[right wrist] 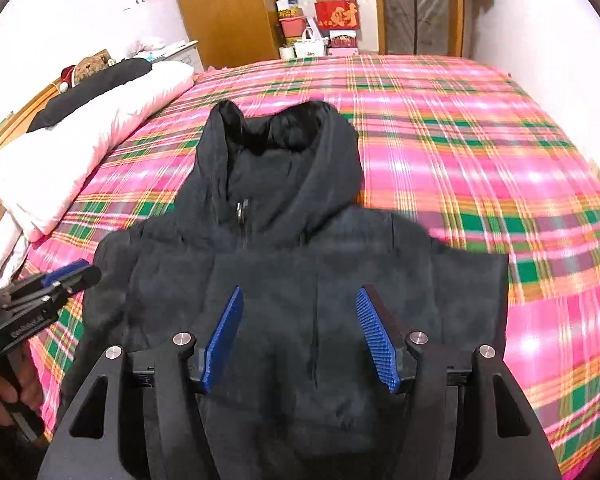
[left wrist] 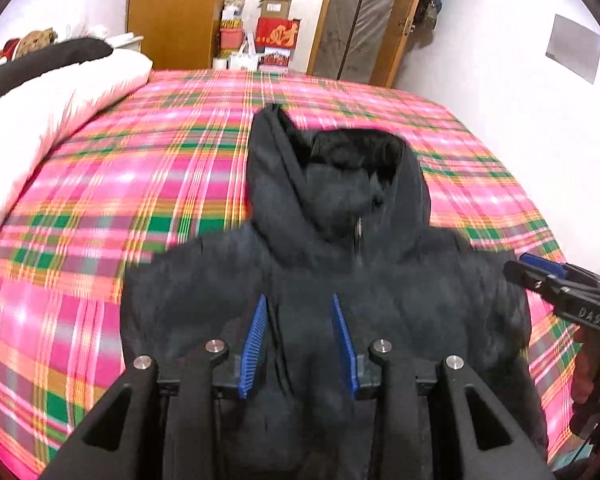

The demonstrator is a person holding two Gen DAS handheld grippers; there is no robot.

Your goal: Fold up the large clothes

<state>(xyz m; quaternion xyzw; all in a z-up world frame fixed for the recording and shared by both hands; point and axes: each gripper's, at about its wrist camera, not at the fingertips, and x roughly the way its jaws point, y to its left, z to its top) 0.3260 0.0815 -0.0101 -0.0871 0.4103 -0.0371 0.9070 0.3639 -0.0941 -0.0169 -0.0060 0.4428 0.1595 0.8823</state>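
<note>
My black hooded jacket (left wrist: 340,264) lies face up on the bed's pink plaid sheet (left wrist: 112,184), zipped to the chin, hood (right wrist: 276,152) pointing toward the far wall and both sleeves already tucked in, so the body reads as a neat block. My left claw (left wrist: 300,336) hangs above the chest with its blue pads partly apart and nothing between them; my right claw (right wrist: 300,336) hovers over the same panel with its pads wider apart, also gripping nothing. I judge the side folds done and the lengthwise fold next: either the hood comes down onto the chest or the hem comes up to meet it. That calls for both claws to drop to matching corners, pinch through the padded layers rather than only the outer shell, and carry the edge over evenly so the bulk does not slide on the sheet. The white pillow (right wrist: 80,152) at the headboard sits well apart and out of the way
</note>
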